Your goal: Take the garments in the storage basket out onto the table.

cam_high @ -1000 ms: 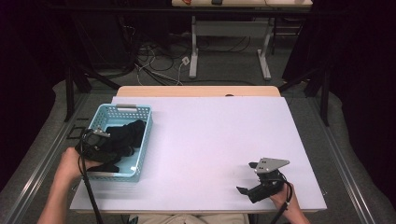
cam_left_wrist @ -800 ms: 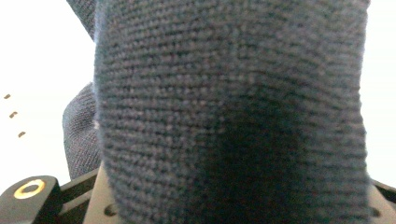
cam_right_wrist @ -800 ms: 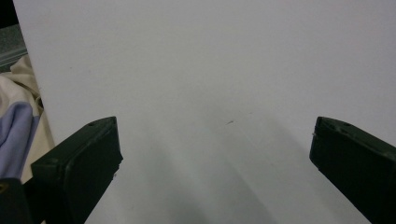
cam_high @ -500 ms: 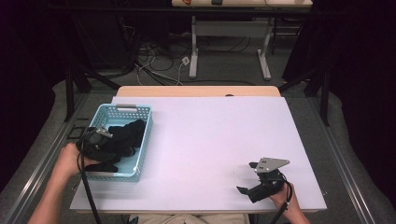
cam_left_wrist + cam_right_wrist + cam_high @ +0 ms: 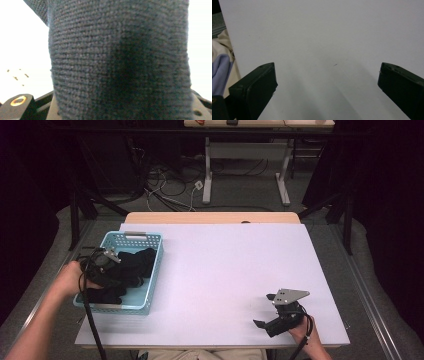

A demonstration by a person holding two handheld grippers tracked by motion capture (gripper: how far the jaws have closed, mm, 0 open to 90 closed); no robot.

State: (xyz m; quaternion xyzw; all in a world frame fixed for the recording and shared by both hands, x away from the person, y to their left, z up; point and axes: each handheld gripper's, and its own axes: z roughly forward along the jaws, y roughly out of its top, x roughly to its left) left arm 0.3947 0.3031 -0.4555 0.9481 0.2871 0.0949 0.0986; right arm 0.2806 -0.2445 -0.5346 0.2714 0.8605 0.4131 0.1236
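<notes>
- The dark knitted garment (image 5: 120, 62) is sitting clamped in the left gripper (image 5: 107, 265), its ribbed weave pressing right up against that gripper's camera.
- The left gripper's jaws have just been closing, and they are now pinching the cloth between them over the blue basket (image 5: 152, 285).
- In the high view the rest of the black clothing (image 5: 132, 270) is lying heaped inside the basket, spreading toward 3 o'clock from the left gripper.
- The basket is standing at the table's 9 o'clock edge, with its grey handle at 12 o'clock.
- The left hand (image 5: 70, 277) is gripping the tool from 9 o'clock, with the cable trailing down toward 6 o'clock.
- The right gripper (image 5: 265, 312) is resting low over the white table (image 5: 225, 265) near the 5 o'clock corner, well apart from the basket.
- Its jaws are standing wide, with bare tabletop between them in the right gripper view.
- The right hand (image 5: 302, 327) is holding it from 5 o'clock.
</notes>
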